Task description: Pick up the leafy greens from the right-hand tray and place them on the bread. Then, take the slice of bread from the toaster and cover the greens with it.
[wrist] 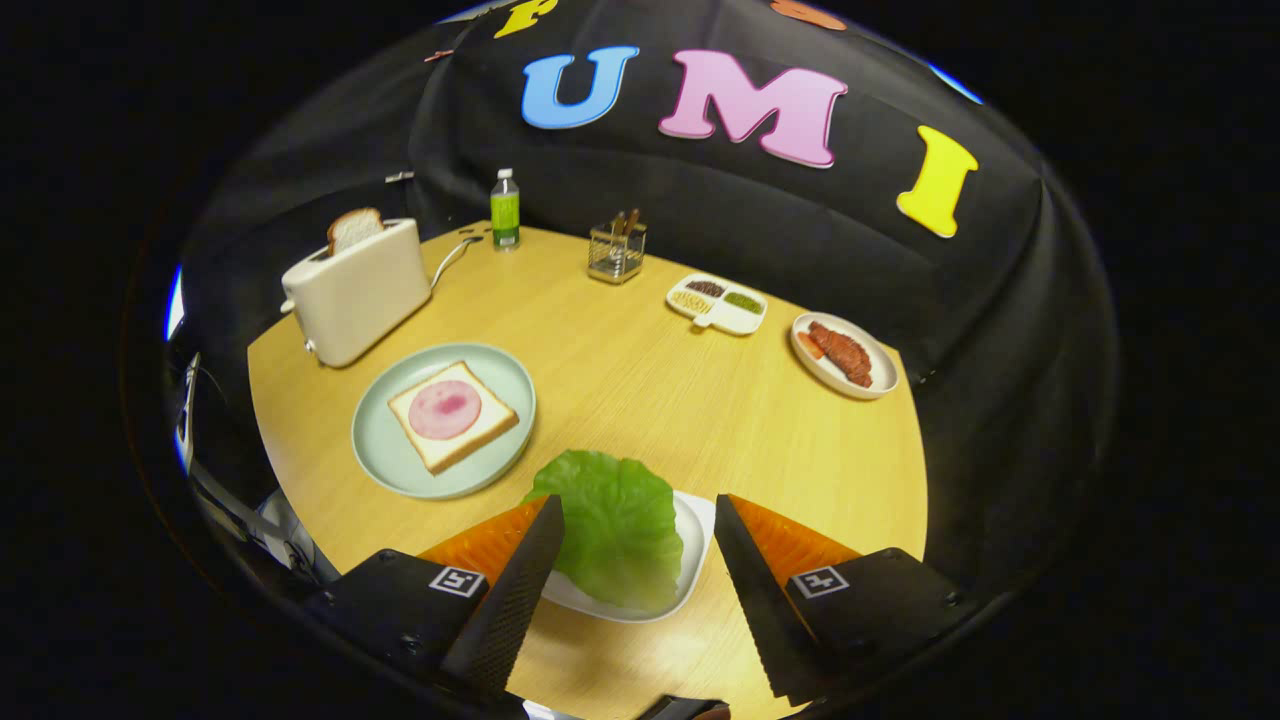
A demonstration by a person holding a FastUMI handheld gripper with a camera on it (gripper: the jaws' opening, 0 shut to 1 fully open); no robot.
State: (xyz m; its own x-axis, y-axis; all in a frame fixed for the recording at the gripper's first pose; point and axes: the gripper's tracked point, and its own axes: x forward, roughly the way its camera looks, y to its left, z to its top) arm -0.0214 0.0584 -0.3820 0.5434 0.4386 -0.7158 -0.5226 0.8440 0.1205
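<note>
My gripper point(637, 520) hangs wide open, holding nothing, over the leafy greens point(615, 525) on their tray point(693, 560); next I must descend and pinch them.

The gripper point(635, 510) is held above the table, pitched forward and downward; its two fingers stand spread wide, well apart from each other, with a broad gap between their tips; the left finger point(520, 580) slants inward toward its tip, and the right finger point(745, 580) mirrors it, so the pair form an open V; neither inner face presses on anything (the ridged pads face each other across open space); behind each finger sits a blocky mount bearing a small square marker; the two mounts ride level with each other, so the tool shows no roll to either side.
</note>
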